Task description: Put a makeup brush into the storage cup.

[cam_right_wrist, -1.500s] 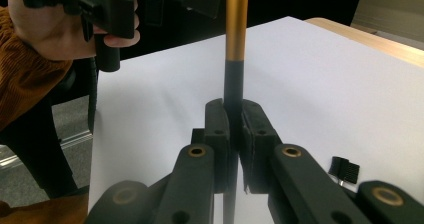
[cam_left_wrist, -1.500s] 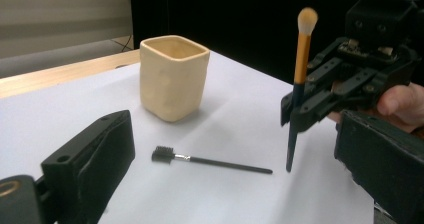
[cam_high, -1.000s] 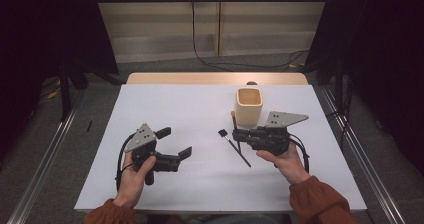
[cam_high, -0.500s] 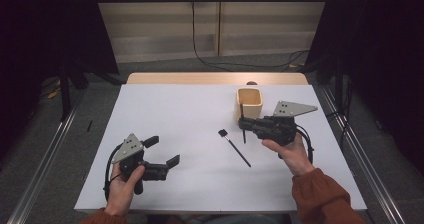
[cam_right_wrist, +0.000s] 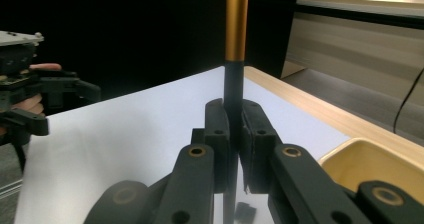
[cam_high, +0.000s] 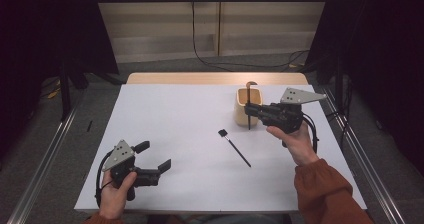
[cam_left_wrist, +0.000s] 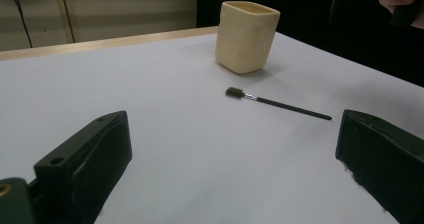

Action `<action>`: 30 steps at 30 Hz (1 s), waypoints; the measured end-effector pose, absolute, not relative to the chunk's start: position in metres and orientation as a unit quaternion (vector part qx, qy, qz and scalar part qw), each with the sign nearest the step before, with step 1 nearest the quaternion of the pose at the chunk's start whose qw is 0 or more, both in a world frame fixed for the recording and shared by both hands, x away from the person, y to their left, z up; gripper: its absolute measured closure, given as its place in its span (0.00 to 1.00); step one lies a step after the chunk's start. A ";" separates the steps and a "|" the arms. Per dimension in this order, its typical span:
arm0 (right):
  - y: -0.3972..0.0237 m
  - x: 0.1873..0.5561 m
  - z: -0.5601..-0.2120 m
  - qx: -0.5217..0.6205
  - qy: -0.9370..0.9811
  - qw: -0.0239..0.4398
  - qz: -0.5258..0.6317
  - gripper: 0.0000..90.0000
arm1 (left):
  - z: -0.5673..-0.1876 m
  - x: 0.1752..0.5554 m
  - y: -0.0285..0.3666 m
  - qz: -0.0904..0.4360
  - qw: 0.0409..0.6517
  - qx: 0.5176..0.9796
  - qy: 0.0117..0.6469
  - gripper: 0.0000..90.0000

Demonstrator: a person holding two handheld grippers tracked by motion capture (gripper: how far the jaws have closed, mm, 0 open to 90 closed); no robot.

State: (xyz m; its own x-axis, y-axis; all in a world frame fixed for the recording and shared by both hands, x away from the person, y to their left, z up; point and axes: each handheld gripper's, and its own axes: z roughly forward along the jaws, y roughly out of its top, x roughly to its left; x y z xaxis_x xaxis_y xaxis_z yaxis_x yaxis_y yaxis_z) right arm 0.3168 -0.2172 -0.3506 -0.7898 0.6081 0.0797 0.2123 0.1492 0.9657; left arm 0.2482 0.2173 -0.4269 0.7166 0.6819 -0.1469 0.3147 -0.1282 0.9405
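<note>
A cream cup [cam_high: 242, 100] stands on the white table at the back right. Just beside it my right gripper [cam_high: 251, 112] is shut on a makeup brush [cam_high: 248, 95], which it holds upright. The brush's black handle and gold band [cam_right_wrist: 235, 29] rise between the closed jaws, and the cup's rim [cam_right_wrist: 372, 156] lies low to the right. A second black brush [cam_high: 234, 146] lies flat on the table's middle, bristle end toward the cup. My left gripper [cam_high: 154, 156] is open and holds nothing at the near left. Past its jaws lie this brush [cam_left_wrist: 278, 103] and the cup [cam_left_wrist: 246, 36].
White paper [cam_high: 190, 119] covers the table, with a strip of bare wood [cam_high: 215, 78] along the far edge. Metal rails [cam_high: 45, 164] run down both sides. Dark curtains flank the table and a cable hangs on the back wall.
My right gripper has carried the upright brush away from me and to the right, up beside the cup. My left gripper has drawn back toward the near-left corner, still open.
</note>
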 end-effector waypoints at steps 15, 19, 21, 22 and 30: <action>-0.223 0.346 -0.333 0.299 0.723 0.190 0.593 0.93 | -0.427 0.246 0.215 0.152 0.564 0.745 0.323 0.02; -0.225 0.354 -0.330 0.304 0.715 0.198 0.597 0.93 | -0.427 0.245 0.216 0.152 0.567 0.744 0.318 0.02; -0.227 0.358 -0.329 0.308 0.712 0.200 0.598 0.93 | -0.427 0.245 0.217 0.154 0.566 0.744 0.320 0.02; -0.227 0.361 -0.328 0.311 0.711 0.202 0.597 0.93 | -0.427 0.245 0.217 0.157 0.565 0.744 0.321 0.02; -0.230 0.379 -0.326 0.322 0.710 0.213 0.589 0.93 | -0.427 0.244 0.218 0.157 0.564 0.744 0.324 0.02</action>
State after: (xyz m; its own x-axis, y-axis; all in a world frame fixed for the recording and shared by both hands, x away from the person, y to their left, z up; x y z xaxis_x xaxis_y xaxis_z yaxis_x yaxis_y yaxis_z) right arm 0.3795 -0.2299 -0.3261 -0.7020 0.7079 0.0779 0.2067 0.0980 0.9735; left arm 0.2441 0.2180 -0.4269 0.7409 0.6587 -0.1306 0.3038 -0.1553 0.9400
